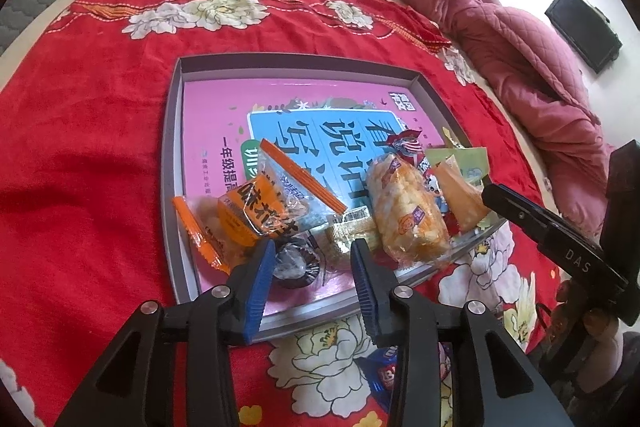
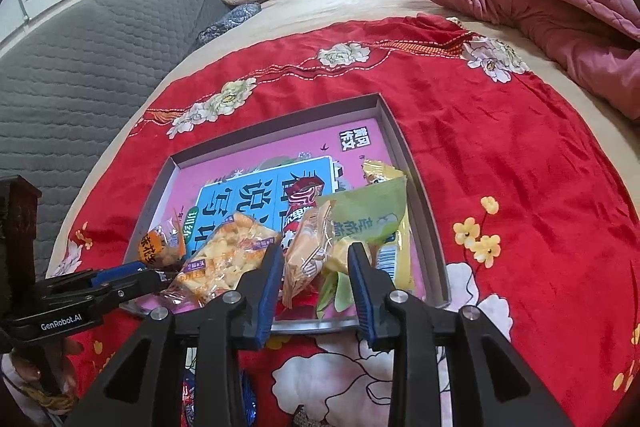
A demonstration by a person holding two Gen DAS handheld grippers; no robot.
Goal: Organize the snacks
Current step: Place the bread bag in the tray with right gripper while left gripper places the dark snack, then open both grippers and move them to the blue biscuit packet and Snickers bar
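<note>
A shallow grey tray [image 1: 172,155] lined with a pink book cover lies on the red flowered cloth [image 1: 100,107]. Several wrapped snacks are piled at its near end. My left gripper [image 1: 314,247] is open above a dark round snack [image 1: 296,265], beside an orange-labelled packet [image 1: 248,215] and a long rice-cracker packet [image 1: 408,207]. My right gripper [image 2: 316,251] is open over the tray's [image 2: 420,207] near right corner. A slim orange packet [image 2: 308,255] and a green packet [image 2: 372,211] lie loose between its fingers. Each gripper shows at the edge of the other's view.
A blue snack packet [image 1: 384,375] lies on the cloth outside the tray, just under the grippers. A bunched pink quilt [image 1: 520,59] lies on the bed to the right. A grey padded headboard [image 2: 80,67] rises at the left, with folded clothes behind it.
</note>
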